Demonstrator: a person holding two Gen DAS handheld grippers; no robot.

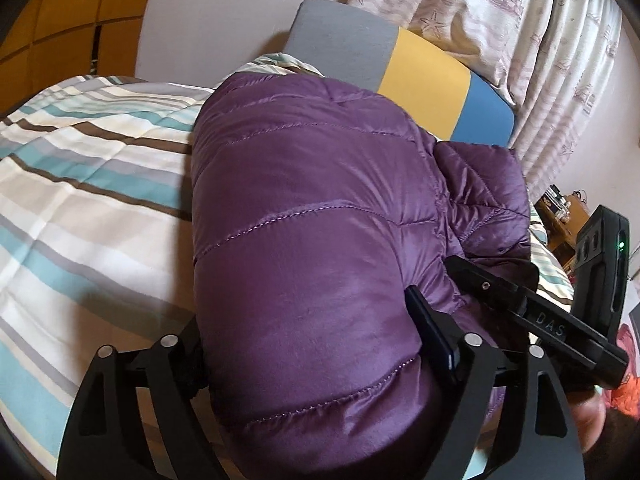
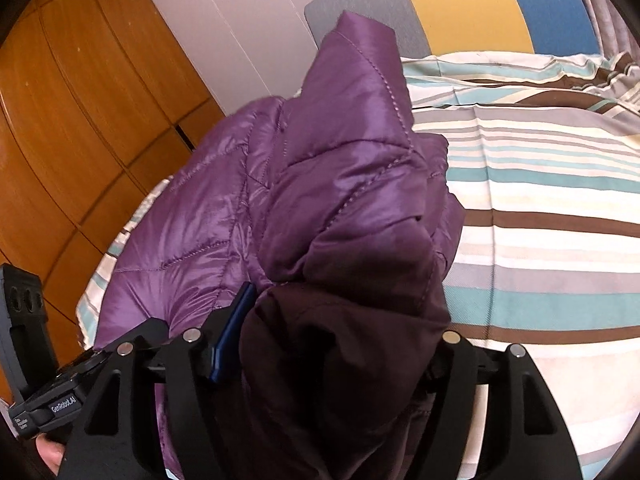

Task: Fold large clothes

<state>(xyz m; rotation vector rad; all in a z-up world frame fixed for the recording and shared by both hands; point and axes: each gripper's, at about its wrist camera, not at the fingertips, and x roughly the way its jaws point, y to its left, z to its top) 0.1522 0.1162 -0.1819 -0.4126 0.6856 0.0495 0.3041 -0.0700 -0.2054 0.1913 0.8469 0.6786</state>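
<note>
**Puffer jacket bunched, fold approx. half done**

Purple jacket [image 1: 312,208] lies as a thick bundle on striped bed [image 1: 80,184]; final fold + flattening left, by the look. Left gripper [image 1: 304,344] straddles its near end, jaws wide, fabric bulging between; grip uncertain. Right gripper [image 2: 332,336] likewise around dark lining. Open bedding outboard of both; headboard [image 1: 424,76] ahead; wardrobe [image 2: 80,128] left of right gripper.

Striped bedspread [image 1: 80,184], colour-block headboard [image 1: 424,80], patterned curtain [image 1: 520,32].

A purple puffer jacket [image 1: 304,216] hides the left gripper's [image 1: 304,344] left fingertip; small items on a wooden nightstand [image 1: 562,216] are too tiny to identify.
</note>
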